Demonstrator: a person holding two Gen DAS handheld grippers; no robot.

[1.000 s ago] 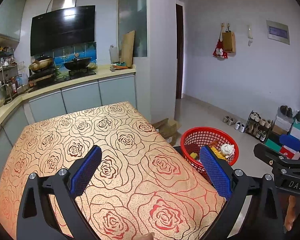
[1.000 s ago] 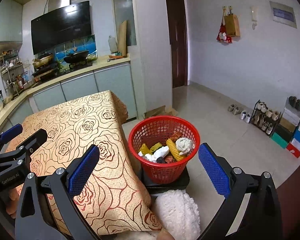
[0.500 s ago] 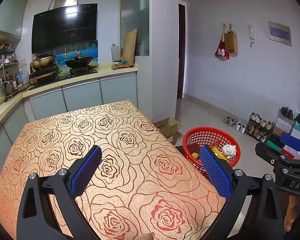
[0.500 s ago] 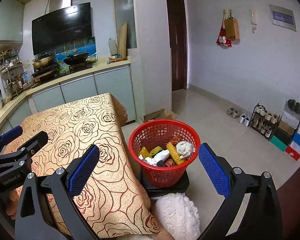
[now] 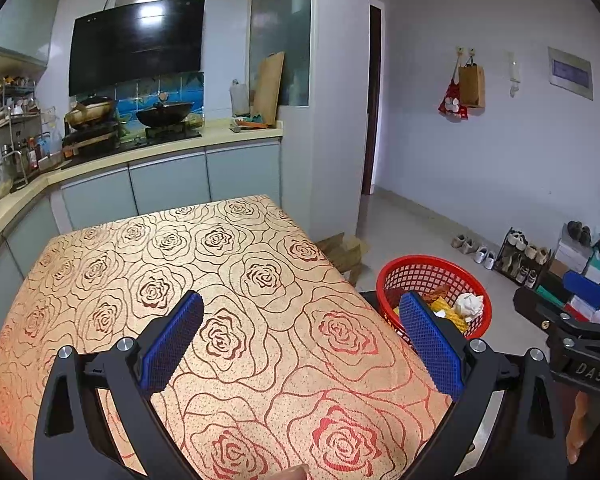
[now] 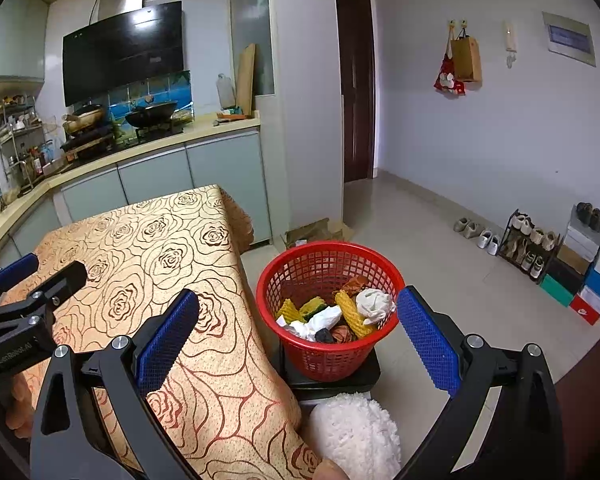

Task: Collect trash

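Observation:
A red mesh basket (image 6: 300, 264) stands on a black stool right of the table; it also shows in the left wrist view (image 5: 428, 268). It holds crumpled white paper (image 6: 374, 304), yellow scraps (image 6: 350, 312) and other trash. My left gripper (image 5: 300, 340) is open and empty above the rose-patterned tablecloth (image 5: 220, 264). My right gripper (image 6: 298, 332) is open and empty, held above and just in front of the basket, near the table's right edge (image 6: 252, 320). No trash shows on the tablecloth.
A kitchen counter (image 5: 160, 148) with a stove and pans runs behind the table. A cardboard box (image 6: 316, 232) lies on the floor. A shoe rack (image 6: 528, 244) and shoe boxes stand at the right wall. A white fluffy thing (image 6: 356, 436) sits below the stool.
Both views have shifted slightly, as both grippers drew back and up a little. The jaws stay open and the basket's contents look the same.

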